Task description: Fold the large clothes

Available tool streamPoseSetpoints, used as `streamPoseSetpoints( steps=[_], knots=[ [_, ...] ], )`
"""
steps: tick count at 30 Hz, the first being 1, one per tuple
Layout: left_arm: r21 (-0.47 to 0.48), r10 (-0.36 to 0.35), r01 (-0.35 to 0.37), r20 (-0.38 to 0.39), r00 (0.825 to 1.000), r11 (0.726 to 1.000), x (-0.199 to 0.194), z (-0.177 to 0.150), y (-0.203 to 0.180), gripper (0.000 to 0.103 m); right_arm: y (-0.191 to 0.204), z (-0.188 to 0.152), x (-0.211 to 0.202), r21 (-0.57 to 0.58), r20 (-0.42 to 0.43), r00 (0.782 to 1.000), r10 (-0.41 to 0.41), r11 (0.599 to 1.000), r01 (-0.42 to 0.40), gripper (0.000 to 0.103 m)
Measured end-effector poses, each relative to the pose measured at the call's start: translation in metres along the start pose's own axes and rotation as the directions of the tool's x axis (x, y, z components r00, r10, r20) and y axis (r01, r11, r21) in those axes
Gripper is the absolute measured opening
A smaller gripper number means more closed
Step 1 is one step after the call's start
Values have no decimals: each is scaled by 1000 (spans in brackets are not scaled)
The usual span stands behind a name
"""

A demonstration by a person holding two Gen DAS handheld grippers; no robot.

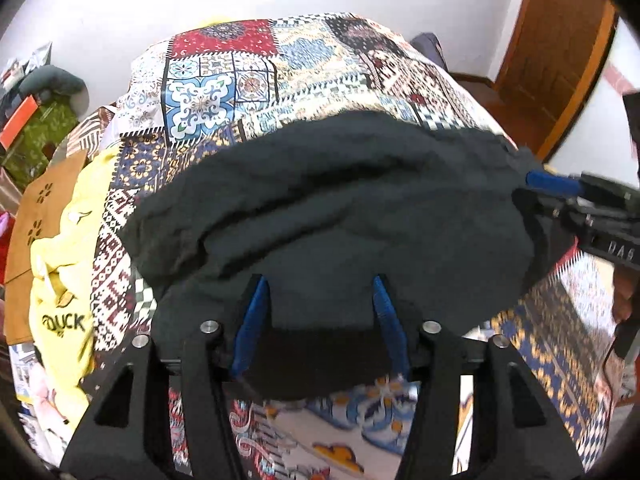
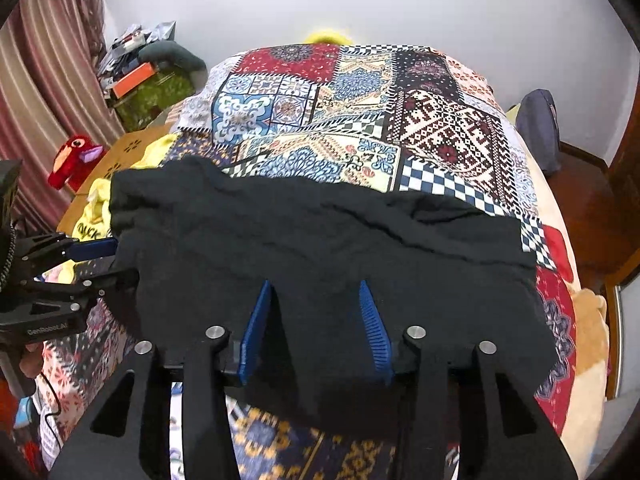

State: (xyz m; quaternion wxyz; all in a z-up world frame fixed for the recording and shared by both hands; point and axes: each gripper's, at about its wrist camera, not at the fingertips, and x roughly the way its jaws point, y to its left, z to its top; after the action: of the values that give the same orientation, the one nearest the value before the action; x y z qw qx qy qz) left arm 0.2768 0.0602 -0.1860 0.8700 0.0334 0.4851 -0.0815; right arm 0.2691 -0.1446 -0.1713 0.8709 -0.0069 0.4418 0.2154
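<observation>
Lying across the near part of a bed [image 2: 440, 128] with a patchwork cover, a dark garment [image 1: 340, 200] [image 2: 320, 232] spreads wide, rumpled, its near edge draped over both sets of tongs. In the left wrist view the left tongs [image 1: 322, 292] stand with their blue pads [image 1: 256, 320] well apart, and the cloth's edge hangs between and over them; whether the pads pinch anything I cannot tell. The right tongs [image 1: 556, 188] show at the right edge of that view, at the garment's far corner, touching the cloth. In the right wrist view the right tongs [image 2: 316, 296] are likewise spread, blue pads [image 2: 374, 332] apart, dark cloth lying over the tips; a grip cannot be made out. The left tongs [image 2: 104, 256] come in from the left there, at the garment's left corner. A yellow shirt [image 1: 60, 292] printed DUCK lies crumpled beside the garment on the left. A red plush toy [image 2: 76, 158] sits beyond it near a striped curtain [image 2: 36, 92].
</observation>
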Motion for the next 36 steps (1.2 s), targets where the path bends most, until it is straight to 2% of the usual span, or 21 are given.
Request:
streamPoseSetpoints(
  steps=[3, 7, 12, 15, 17, 21, 22, 24, 27, 28, 30, 33, 36],
  knots=[
    [-51, -10, 10, 0, 1000, 999, 16, 13, 9, 60, -4, 4, 16, 17, -8, 999, -31, 999, 31, 44],
    [-170, -52, 45, -37, 998, 984, 49, 26, 29, 63, -10, 4, 42, 29, -45, 997, -68, 997, 69, 44],
    [-202, -27, 14, -62, 998, 979, 78, 32, 38, 69, -12, 7, 42, 44, -65, 995, -76, 996, 79, 44],
    [-188, -19, 7, -60, 998, 982, 74, 34, 39, 70, -12, 13, 31, 78, -58, 997, -57, 995, 61, 44],
    [-203, -6, -6, -60, 998, 979, 65, 33, 42, 69, -5, 14, 17, 82, -24, 999, -28, 996, 30, 44],
    [-205, -47, 41, -25, 999, 978, 37, 24, 37, 68, 22, 12, -1, 5, 25, 1000, 18, 1000, -18, 44],
    [-192, -53, 49, -16, 998, 980, 31, 21, 32, 68, 27, 10, -1, -9, 24, 999, 26, 1000, -26, 46],
    [-149, -44, 42, -9, 999, 988, 23, 15, 21, 68, 36, 6, 3, -35, 9, 999, 34, 999, -34, 57],
    [-82, 13, -12, 12, 1000, 997, 20, 3, 7, 71, 45, -6, 19, -96, -28, 999, -17, 995, 15, 62],
    [-85, 22, -20, 18, 1000, 996, 19, -1, 7, 76, 45, -10, 19, -116, -18, 999, -31, 993, 28, 63],
    [-110, 28, -27, 11, 1000, 994, 20, -7, 11, 81, 43, -17, 17, -145, 5, 999, -52, 988, 53, 74],
    [-151, 11, -10, 10, 1000, 988, 20, -14, 25, 87, 30, -22, 8, -137, 7, 998, -60, 989, 61, 76],
    [-203, -15, 15, 3, 1000, 979, 18, -23, 40, 87, 13, -28, -3, -105, 12, 994, -110, 988, 111, 80]
  ],
)
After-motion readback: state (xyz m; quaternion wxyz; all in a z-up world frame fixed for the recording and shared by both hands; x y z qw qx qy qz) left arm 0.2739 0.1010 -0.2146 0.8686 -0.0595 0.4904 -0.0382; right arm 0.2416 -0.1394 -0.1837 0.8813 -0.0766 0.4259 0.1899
